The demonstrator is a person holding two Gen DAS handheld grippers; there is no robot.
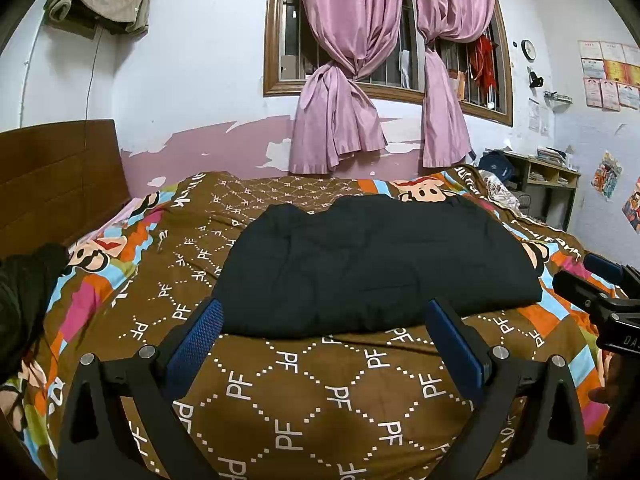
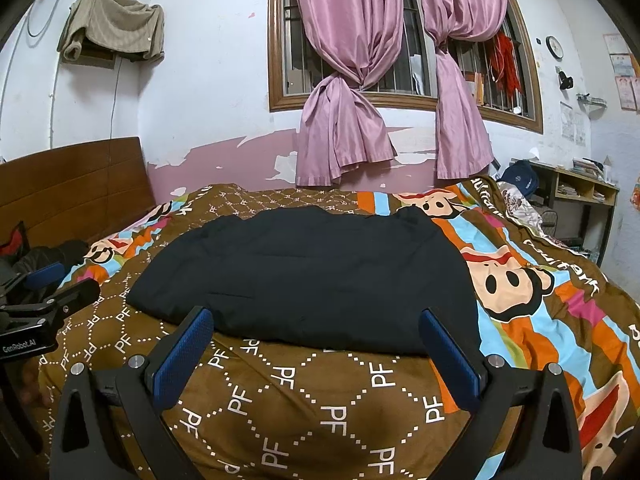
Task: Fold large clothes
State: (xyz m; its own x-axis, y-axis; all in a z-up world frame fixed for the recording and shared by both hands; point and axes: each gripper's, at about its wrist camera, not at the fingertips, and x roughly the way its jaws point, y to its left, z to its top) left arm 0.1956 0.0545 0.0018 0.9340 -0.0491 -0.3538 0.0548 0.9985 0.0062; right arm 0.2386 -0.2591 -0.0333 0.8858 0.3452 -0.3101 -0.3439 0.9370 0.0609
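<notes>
Dark folded garment [image 1: 372, 264] lying flat in the middle of the bed, both grippers held over the near edge.

The garment is a soft, faintly creased black slab on a brown patterned quilt [image 1: 320, 392]. The left gripper [image 1: 324, 316] and right gripper [image 2: 316, 324] each hover level with blue textured pads [image 2: 188, 356] spread wide, holding nothing, tips just short of the garment's near hem.

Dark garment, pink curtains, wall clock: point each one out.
dark garment [image 1: 376, 264], left wrist view, middle of the folded cloth on the bedspread.
pink curtains [image 2: 344, 132], right wrist view, knotted lower half of the left-hand drape.
wall clock [image 2: 555, 47], right wrist view, centre of its round face.
</notes>
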